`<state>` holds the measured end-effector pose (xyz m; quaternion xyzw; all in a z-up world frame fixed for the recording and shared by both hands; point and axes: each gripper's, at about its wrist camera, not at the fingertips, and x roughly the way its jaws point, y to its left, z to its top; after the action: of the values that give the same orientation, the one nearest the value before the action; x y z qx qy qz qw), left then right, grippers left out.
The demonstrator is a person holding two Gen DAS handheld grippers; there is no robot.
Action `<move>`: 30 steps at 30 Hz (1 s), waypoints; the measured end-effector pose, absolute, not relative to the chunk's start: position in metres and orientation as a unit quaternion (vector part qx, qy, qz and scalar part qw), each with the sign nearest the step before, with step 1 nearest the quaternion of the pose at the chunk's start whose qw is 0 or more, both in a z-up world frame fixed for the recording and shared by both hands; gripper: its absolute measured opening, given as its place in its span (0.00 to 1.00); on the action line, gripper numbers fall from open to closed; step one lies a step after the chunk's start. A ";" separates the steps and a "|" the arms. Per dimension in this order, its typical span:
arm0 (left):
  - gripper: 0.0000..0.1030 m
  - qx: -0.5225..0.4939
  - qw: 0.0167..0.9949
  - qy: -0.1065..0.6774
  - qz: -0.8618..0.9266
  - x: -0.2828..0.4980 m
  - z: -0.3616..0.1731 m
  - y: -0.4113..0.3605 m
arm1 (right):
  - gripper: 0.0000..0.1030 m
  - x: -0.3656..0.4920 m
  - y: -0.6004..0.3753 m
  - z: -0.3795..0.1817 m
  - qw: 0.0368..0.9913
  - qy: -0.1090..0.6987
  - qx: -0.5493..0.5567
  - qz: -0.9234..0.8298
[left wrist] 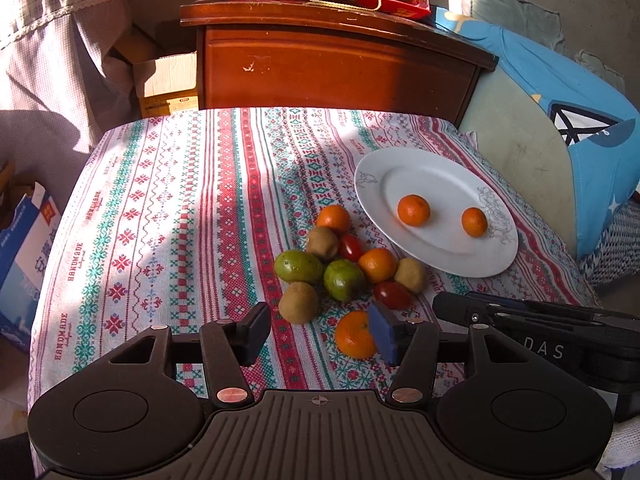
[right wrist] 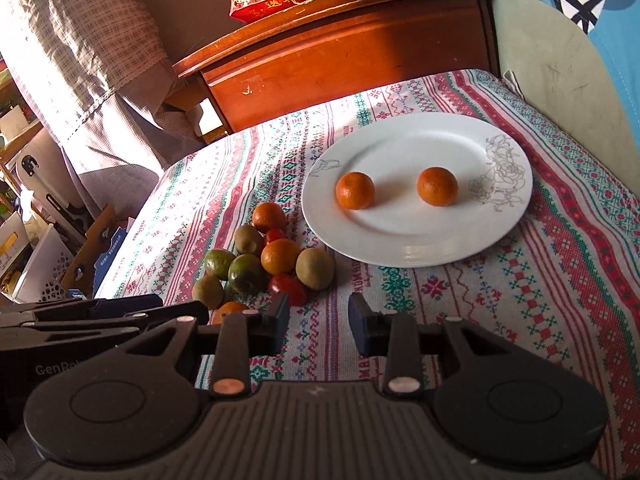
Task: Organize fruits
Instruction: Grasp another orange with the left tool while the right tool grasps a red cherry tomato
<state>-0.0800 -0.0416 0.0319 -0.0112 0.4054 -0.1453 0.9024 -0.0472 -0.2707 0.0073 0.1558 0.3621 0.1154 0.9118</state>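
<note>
1. 2 mandarins (right wrist: 355, 191) already sit apart on the white plate (right wrist: 400, 248), so I judge the plate collects this fruit.
2. Remaining fruits (left wrist: 340, 264) lie heaped on the tabletop (left wrist: 160, 220), just beside the plate.
3. My left tongs (left wrist: 320, 330) point downward, spread, empty, near 1 loose mandarin (left wrist: 352, 340).
4. My right tongs (right wrist: 318, 320) stand narrowly spread, pinching nothing.

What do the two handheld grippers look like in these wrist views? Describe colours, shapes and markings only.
Each is matte black plastic. The left gripper has a ribbed central body, two round side discs, copper-coloured pivot pins and one blue pad. The right gripper has the same build, with dark blue pads. White lettering shows on both casings: "DAS" on the right, "GenRo" on the left. A white glove cuff shows at the edge.
</note>
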 end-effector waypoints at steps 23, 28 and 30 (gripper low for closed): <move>0.34 0.054 0.900 0.390 -0.188 -0.086 -0.001 -0.070 | 0.33 -0.039 -0.269 0.000 0.905 0.365 0.176 0.131; 0.28 0.048 0.899 0.389 -0.194 -0.088 -0.001 -0.066 | 0.33 -0.034 -0.262 -0.003 0.903 0.369 0.173 0.137; 0.28 0.047 0.899 0.389 -0.194 -0.091 0.001 -0.063 | 0.33 -0.033 -0.258 -0.004 0.903 0.369 0.169 0.138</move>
<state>-0.0907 -0.0629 0.0010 0.0471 0.3893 -0.1941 0.8992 -0.0327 -0.2583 -0.0041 0.1691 0.3695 0.1381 0.9032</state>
